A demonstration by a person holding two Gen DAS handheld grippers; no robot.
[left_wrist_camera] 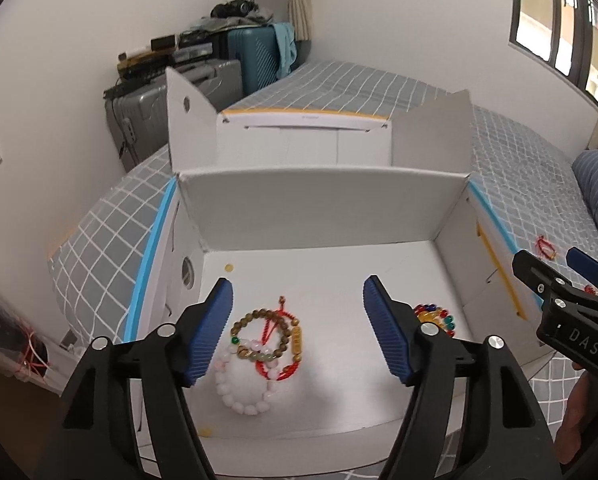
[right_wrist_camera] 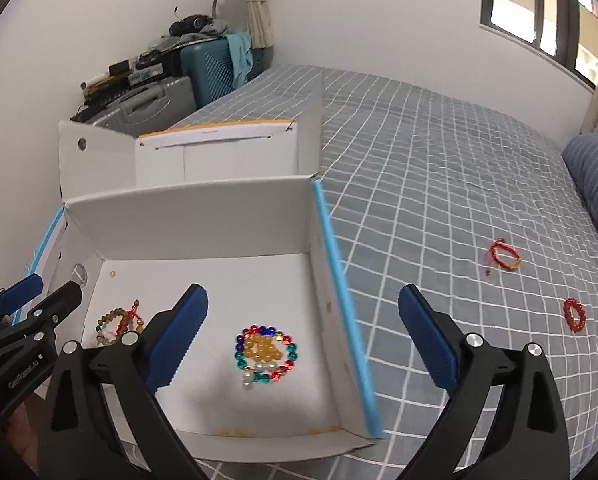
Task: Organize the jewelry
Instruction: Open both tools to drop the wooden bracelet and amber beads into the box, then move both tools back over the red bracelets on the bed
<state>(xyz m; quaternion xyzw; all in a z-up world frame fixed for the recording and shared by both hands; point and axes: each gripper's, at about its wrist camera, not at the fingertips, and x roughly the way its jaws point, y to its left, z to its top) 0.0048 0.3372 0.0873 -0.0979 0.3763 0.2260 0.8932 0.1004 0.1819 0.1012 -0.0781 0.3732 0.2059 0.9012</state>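
Both grippers, left [left_wrist_camera: 298, 330] and right [right_wrist_camera: 303, 338], gape empty; bracelets fill the box [right_wrist_camera: 203, 208]; two red bracelets [right_wrist_camera: 505, 258] remain at right on the bed [right_wrist_camera: 439, 168].

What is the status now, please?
Both claws, left and right, open and empty. Several bracelets in the box; two red ones on the bed. Nothing blocking.

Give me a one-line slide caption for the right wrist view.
Open right gripper above a white box holding a multicolored bead bracelet; two red bracelets on the bed.
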